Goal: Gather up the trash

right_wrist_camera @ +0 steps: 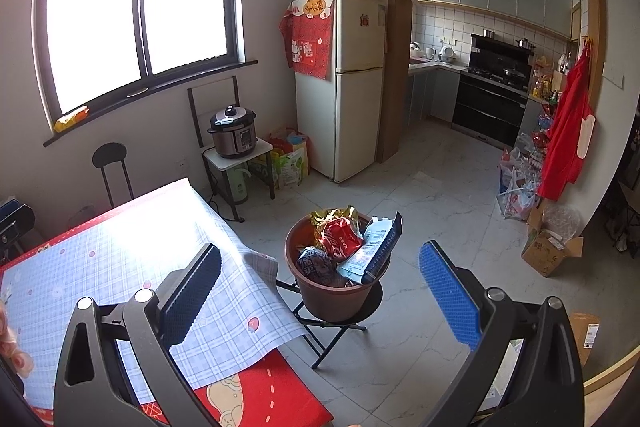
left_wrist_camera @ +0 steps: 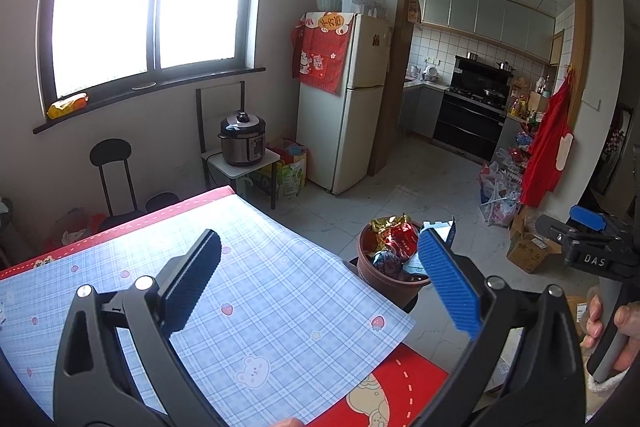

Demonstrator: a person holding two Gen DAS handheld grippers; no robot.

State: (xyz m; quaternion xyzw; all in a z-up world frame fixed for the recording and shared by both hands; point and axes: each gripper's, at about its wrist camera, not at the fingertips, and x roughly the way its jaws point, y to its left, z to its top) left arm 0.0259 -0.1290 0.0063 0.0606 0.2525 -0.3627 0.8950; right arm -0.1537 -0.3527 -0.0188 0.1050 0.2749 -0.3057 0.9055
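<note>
The left gripper [left_wrist_camera: 320, 269] hangs with its jaws spread wide and empty over the near right corner of the plaid tablecloth [left_wrist_camera: 248, 291]; the right gripper [right_wrist_camera: 320, 275] is likewise agape, holding nothing. The brown bucket [right_wrist_camera: 332, 297] stands on a folding stool [right_wrist_camera: 340, 327] just right of the table, heaped with wrappers [right_wrist_camera: 340, 237].

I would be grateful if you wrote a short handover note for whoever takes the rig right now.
Left gripper: jaws wide open, empty, held over the table's near corner.
Right gripper: jaws wide open, empty, aimed at the bin.
The brown bin stands on a small black folding stool beside the table, piled to the rim with wrappers and a flat blue-and-white pack leaning on the rim.
Done: trash sits in the bin.
Left: no trash shows on the checked tablecloth; check areas outside the views.
</note>
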